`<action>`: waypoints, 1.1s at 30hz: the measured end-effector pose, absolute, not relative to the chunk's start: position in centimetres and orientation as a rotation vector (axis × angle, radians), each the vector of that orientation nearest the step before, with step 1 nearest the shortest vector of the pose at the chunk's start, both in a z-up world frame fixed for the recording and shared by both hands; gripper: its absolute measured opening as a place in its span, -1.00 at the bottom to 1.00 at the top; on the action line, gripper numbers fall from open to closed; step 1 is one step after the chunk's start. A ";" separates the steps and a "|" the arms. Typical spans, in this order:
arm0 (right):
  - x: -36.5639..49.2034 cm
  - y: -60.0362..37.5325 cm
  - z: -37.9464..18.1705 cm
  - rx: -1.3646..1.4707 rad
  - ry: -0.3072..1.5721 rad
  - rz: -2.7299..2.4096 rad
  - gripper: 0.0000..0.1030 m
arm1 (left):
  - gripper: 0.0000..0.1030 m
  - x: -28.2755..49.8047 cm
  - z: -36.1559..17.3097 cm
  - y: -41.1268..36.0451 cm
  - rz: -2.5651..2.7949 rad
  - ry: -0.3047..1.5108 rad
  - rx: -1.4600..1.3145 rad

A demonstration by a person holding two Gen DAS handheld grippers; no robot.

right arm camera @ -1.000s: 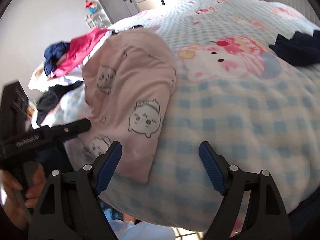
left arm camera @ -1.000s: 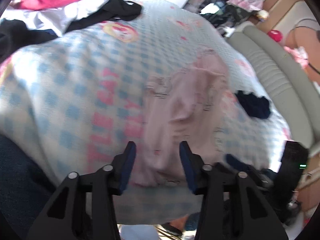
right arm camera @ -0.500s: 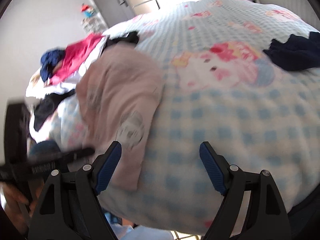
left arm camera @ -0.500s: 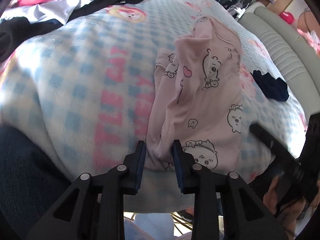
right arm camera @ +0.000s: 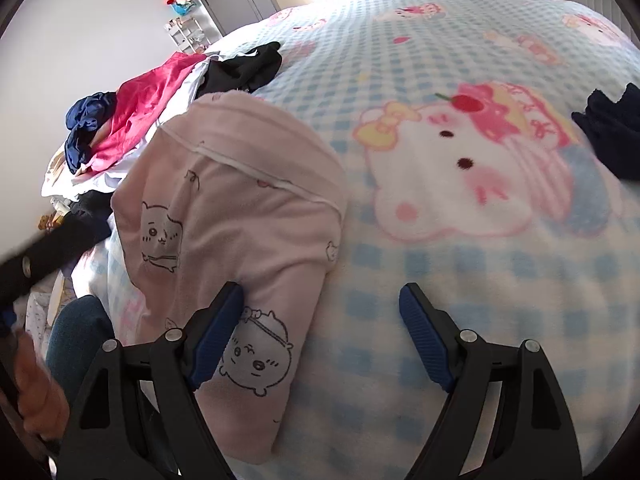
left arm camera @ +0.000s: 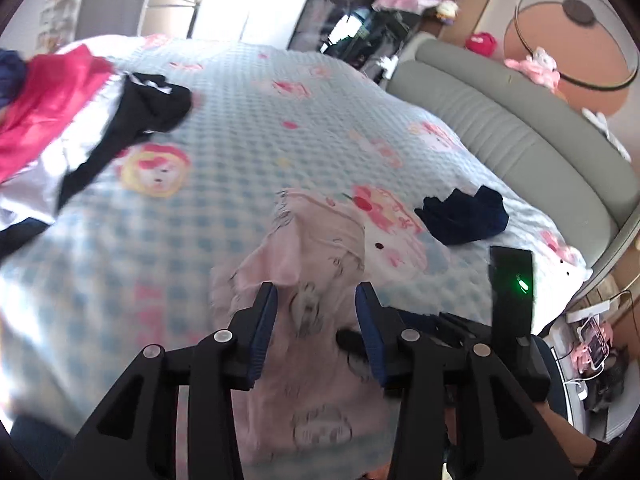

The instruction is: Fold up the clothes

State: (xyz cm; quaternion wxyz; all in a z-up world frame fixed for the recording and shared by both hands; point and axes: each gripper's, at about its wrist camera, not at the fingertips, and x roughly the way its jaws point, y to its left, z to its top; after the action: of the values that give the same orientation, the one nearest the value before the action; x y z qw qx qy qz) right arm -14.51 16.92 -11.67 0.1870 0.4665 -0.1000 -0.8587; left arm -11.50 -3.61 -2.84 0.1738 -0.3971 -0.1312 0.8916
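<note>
Up close, the left view shows the left tongs (left arm camera: 316, 320) just opened partway, gripping nothing, above the pink garment (left arm camera: 316, 264) on the bed (left arm camera: 248, 128). Only this view shows the grey headboard (left arm camera: 500, 136).

Next, the right tongs (right arm camera: 320, 332) gape wide, empty, one finger over the pink garment (right arm camera: 240, 208).

pink garment (right arm camera: 240, 216) w/ cartoon animal print | blanket (right arm camera: 460, 280) blue-white check, pink cat figs | navy cloth (left arm camera: 464, 218) | pile (right arm camera: 152, 108): magenta, black, white
</note>
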 end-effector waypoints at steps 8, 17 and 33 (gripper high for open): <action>-14.1 17.8 -10.9 1.296 -0.312 -2.436 0.59 | -0.14 -14.5 -8.1 -3.6 2.562 -0.338 -1.319; -16.1 19.1 -9.1 1.274 -0.412 -2.487 0.59 | -0.14 -14.8 -8.5 -5.6 2.581 -0.431 -1.311; -16.6 13.1 -11.1 1.341 -0.129 -2.379 0.59 | -0.57 -18.1 -8.1 -4.3 2.511 -0.431 -1.267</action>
State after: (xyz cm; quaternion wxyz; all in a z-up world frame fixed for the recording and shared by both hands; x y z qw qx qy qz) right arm -16.65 13.13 -11.10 0.2026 0.4804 -0.0462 -0.8521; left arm -18.12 -4.31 -8.13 0.1475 -0.4405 -0.1498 0.8728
